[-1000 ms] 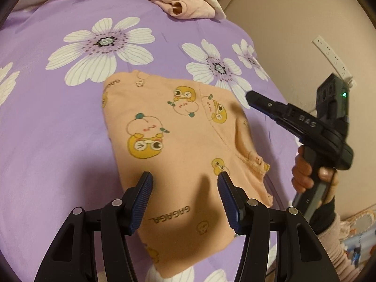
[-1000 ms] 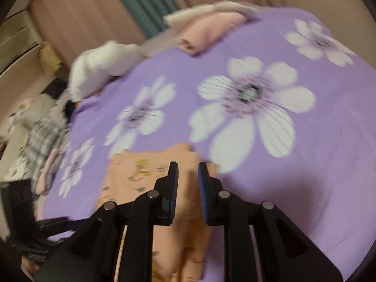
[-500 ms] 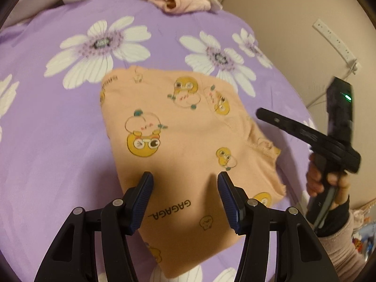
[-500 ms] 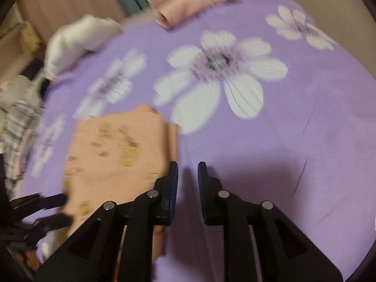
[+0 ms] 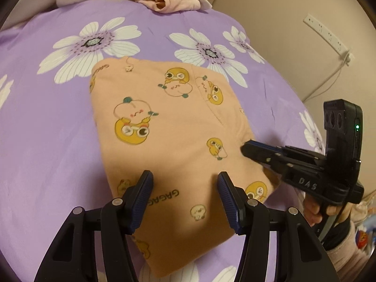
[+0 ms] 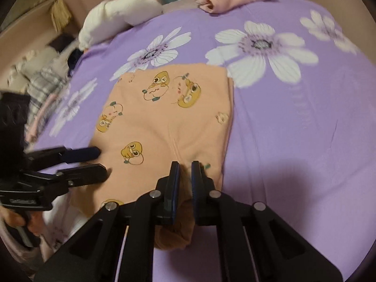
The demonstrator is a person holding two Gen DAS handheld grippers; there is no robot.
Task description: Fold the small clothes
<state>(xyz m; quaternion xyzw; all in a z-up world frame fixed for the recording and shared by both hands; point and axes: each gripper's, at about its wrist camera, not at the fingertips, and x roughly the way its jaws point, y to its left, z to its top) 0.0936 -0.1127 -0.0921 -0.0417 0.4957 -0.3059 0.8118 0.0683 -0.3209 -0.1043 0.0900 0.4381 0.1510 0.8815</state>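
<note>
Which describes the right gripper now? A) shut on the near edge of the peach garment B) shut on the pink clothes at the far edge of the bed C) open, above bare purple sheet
A: the right gripper has a fold of the peach garment bunched between its nearly closed fingers.

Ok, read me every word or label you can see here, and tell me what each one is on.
"GAGAG": printed on the orange garment, partly hidden behind the left tool.
"DAS": on the body of the right tool.
A curved print at the garment's far corner is too distorted to read.
</note>
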